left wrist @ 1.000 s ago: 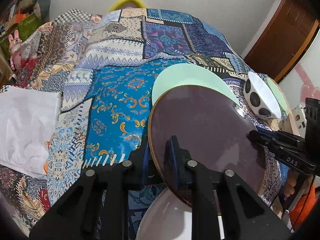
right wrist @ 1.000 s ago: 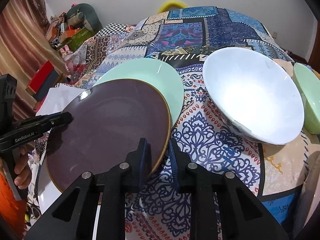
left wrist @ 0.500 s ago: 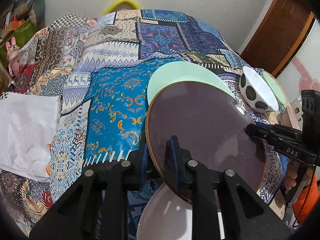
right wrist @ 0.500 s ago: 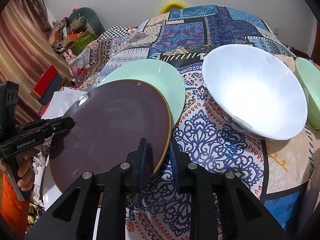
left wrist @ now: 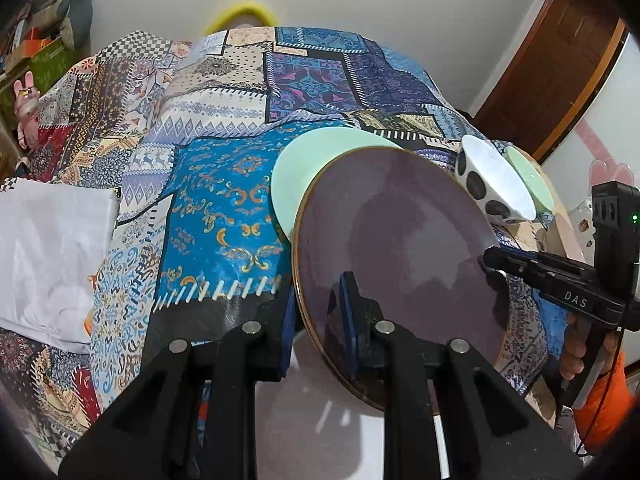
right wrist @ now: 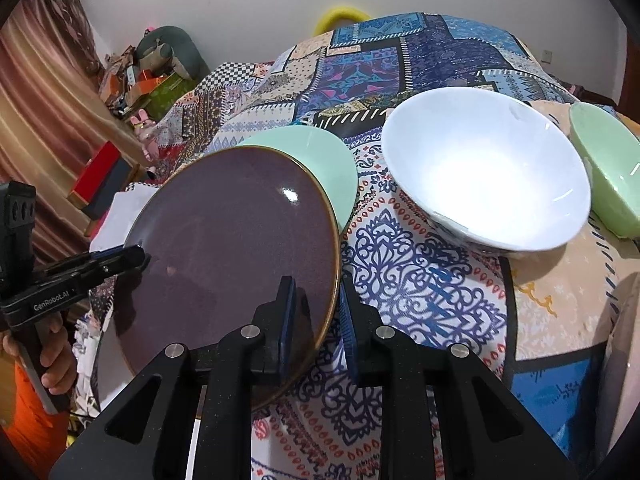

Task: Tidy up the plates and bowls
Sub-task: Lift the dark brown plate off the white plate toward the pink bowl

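A dark purple plate (left wrist: 400, 248) (right wrist: 236, 248) with a gold rim is lifted and tilted above the patchwork cloth. My left gripper (left wrist: 320, 320) is shut on its near left rim. My right gripper (right wrist: 316, 312) is shut on its right rim, and shows in the left wrist view as a black tool (left wrist: 552, 280) at the plate's far edge. A mint green plate (left wrist: 312, 168) (right wrist: 320, 160) lies flat behind it, partly covered. A white bowl (right wrist: 488, 172) with black spots outside (left wrist: 488, 184) stands right of the plates, a mint green bowl (right wrist: 608, 172) beyond it.
A white plate (left wrist: 320, 420) lies under the purple one at the near edge. A folded white cloth (left wrist: 52, 248) rests at the left. The patchwork cloth (left wrist: 224, 200) covers the raised surface. A brown door (left wrist: 560, 80) stands at the right, clutter and boxes (right wrist: 152, 80) at the far left.
The purple plate, held in both grippers, has shifted slightly toward the mint green plate and risen a little. Both grips are unchanged.
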Action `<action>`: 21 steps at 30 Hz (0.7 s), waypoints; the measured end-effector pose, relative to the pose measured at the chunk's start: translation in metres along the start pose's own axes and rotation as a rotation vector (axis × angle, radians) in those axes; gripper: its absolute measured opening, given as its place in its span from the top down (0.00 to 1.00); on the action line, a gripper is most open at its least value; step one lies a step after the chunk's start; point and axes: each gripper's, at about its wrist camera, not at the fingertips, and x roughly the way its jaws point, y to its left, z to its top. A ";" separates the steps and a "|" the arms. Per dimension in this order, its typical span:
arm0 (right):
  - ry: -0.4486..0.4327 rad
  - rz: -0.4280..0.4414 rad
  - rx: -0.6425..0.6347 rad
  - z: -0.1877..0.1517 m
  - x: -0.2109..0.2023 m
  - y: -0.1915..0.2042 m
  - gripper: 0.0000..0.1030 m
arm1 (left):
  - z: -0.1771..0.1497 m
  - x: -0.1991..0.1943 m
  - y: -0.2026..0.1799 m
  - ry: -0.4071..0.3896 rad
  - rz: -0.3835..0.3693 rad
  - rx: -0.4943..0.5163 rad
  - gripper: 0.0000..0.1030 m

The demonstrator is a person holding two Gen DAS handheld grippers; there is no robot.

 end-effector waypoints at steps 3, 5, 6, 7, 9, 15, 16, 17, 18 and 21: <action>-0.008 0.000 -0.002 -0.002 -0.007 0.000 0.81 | -0.003 -0.005 -0.006 -0.004 0.007 0.007 0.80; -0.012 -0.002 -0.003 -0.004 -0.011 0.000 0.81 | -0.004 -0.007 -0.008 -0.007 0.003 0.005 0.80; -0.015 -0.001 -0.002 -0.005 -0.013 -0.001 0.81 | -0.005 -0.010 -0.010 -0.010 0.000 0.003 0.80; -0.017 0.000 -0.002 -0.005 -0.016 -0.001 0.81 | -0.005 -0.012 -0.012 -0.012 -0.001 0.002 0.80; -0.021 -0.001 -0.006 -0.006 -0.020 -0.001 0.81 | -0.006 -0.016 -0.015 -0.017 -0.003 0.001 0.80; -0.038 0.000 -0.010 -0.009 -0.036 0.000 0.81 | -0.011 -0.032 -0.028 -0.036 -0.005 0.011 0.80; -0.041 0.000 -0.011 -0.010 -0.039 0.000 0.81 | -0.011 -0.035 -0.031 -0.039 -0.004 0.013 0.80; -0.044 -0.002 -0.011 -0.011 -0.042 0.001 0.81 | -0.012 -0.037 -0.033 -0.040 -0.005 0.014 0.80; -0.047 -0.002 -0.012 -0.011 -0.045 0.000 0.81 | -0.013 -0.040 -0.036 -0.042 -0.008 0.014 0.80; -0.055 -0.001 -0.014 -0.013 -0.053 0.000 0.81 | -0.014 -0.046 -0.042 -0.045 -0.009 0.016 0.80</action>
